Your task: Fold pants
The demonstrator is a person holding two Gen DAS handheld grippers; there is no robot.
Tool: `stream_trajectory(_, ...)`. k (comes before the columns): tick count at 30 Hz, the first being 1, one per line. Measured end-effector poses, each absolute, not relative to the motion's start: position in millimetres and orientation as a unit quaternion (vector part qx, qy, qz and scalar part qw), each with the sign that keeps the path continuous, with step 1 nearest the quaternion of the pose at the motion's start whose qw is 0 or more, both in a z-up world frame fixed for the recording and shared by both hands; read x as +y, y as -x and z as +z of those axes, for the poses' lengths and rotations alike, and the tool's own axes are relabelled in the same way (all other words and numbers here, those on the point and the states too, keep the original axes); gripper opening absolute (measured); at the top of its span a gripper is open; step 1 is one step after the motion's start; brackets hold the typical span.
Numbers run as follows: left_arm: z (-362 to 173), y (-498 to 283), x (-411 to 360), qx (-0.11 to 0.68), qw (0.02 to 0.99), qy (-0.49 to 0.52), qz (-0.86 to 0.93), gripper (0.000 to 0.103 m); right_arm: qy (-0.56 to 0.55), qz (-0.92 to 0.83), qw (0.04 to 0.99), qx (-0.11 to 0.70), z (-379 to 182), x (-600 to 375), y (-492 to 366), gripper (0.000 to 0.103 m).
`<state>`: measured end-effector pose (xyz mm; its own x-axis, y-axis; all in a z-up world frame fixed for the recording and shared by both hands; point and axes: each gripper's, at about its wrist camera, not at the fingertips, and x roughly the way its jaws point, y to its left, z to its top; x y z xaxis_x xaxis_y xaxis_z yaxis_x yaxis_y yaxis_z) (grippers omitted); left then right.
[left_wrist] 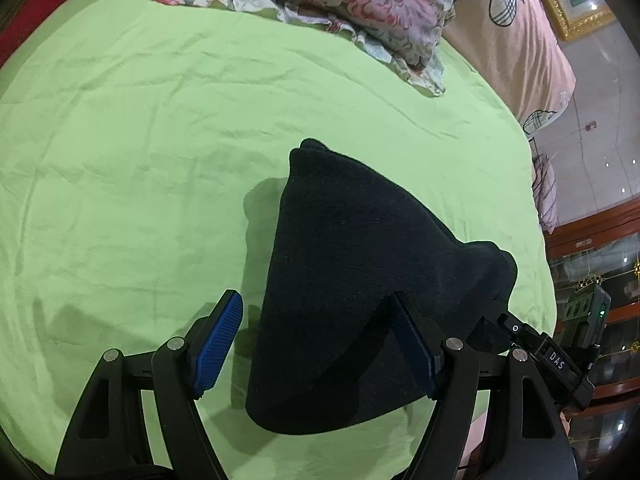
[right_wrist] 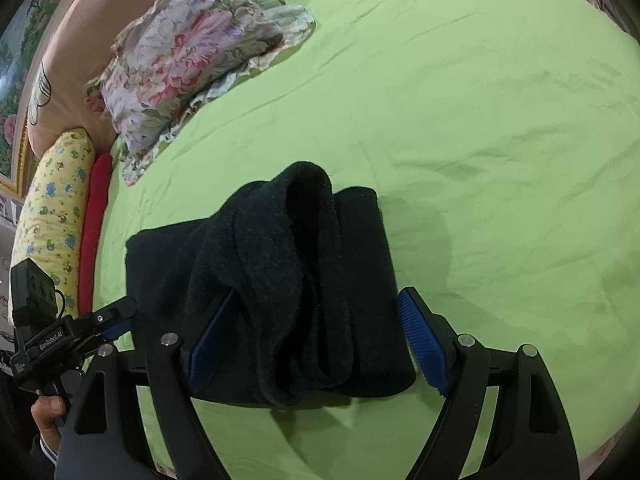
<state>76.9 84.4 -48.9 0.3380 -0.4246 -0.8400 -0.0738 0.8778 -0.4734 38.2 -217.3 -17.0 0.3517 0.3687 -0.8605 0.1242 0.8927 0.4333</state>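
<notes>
The black pants point(left_wrist: 352, 280) lie folded into a compact bundle on the green bed sheet point(left_wrist: 140, 160). My left gripper point(left_wrist: 316, 344) is open, its blue pads astride the bundle's near edge. In the right wrist view the pants point(right_wrist: 280, 280) show stacked folds with a loose end curled on top. My right gripper point(right_wrist: 316, 340) is open, with a finger on each side of the bundle. The other gripper point(right_wrist: 100, 320) shows at the left of that view, and at the right of the left wrist view point(left_wrist: 540, 344).
A floral pillow point(left_wrist: 340, 0) lies at the far side of the bed, also in the right wrist view point(right_wrist: 180, 60). A pink blanket point(left_wrist: 520, 40) lies beside it. A yellow bolster point(right_wrist: 56, 208) and red edge point(right_wrist: 94, 232) lie left. A wooden cabinet point(left_wrist: 600, 280) stands beyond the bed.
</notes>
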Motion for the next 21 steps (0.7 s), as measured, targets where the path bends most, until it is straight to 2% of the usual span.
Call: stream_trajectory(21,-71,-94,60,0.577,0.779,0.223,-0.105,0.078,-0.24,0.106,0.771,0.58,-38,-224,-39,0.08)
